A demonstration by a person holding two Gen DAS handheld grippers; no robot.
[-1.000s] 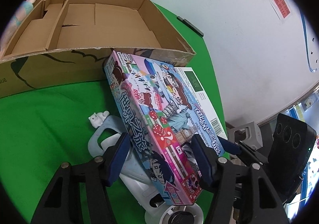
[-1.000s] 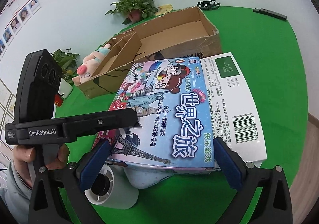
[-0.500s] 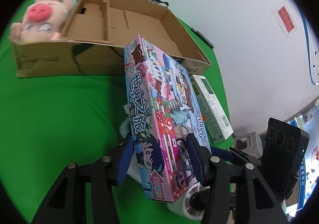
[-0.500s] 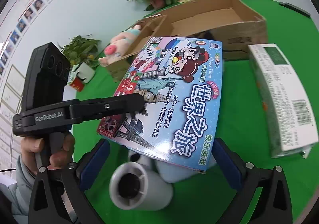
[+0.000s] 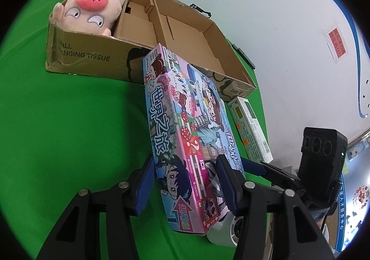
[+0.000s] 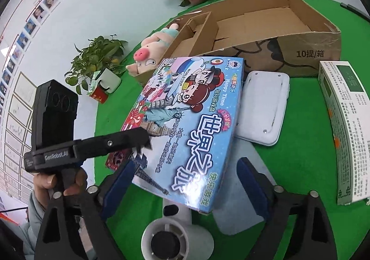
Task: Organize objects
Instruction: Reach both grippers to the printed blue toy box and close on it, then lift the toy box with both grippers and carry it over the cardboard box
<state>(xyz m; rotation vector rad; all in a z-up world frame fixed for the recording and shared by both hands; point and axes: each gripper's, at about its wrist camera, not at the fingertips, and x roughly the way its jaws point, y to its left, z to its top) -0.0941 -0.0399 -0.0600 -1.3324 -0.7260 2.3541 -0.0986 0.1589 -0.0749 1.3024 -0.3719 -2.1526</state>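
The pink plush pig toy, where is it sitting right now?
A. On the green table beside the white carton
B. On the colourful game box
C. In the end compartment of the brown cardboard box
C: the pink plush pig toy sits inside one end of the brown cardboard box, behind its wall.

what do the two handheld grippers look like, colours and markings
Both the left gripper and the right gripper have black angular frames with silver pivot bolts and blue finger pads. The left one carries a black three-lens module and white GenRobot.AI lettering.
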